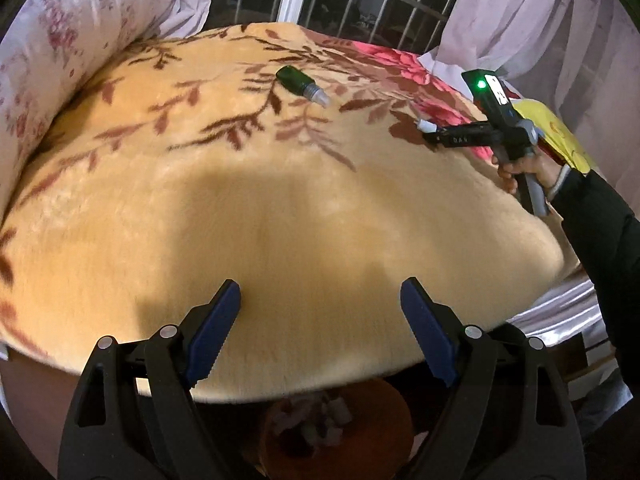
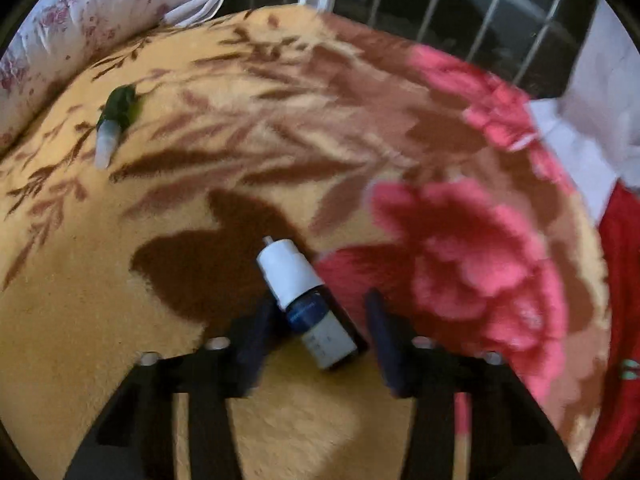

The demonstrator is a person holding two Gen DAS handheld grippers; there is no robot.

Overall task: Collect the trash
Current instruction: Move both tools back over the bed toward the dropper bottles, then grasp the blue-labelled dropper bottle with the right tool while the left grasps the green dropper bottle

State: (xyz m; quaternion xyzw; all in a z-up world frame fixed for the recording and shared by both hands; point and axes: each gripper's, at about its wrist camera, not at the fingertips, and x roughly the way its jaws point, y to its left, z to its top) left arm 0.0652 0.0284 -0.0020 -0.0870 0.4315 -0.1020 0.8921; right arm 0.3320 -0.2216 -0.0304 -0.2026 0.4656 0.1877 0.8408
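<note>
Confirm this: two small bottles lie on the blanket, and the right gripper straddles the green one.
Wrong bottle. The right wrist view shows the right gripper open around the blue bottle; the green bottle lies apart, up left. Both do lie on the blanket.

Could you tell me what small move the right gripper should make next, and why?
Probably close the right gripper on the blue bottle. The bottle lies on the blanket between its open fingers, with a gap on the right side and perhaps none on the left, so squeezing looks like the natural next step. The green bottle lies farther off.
</note>
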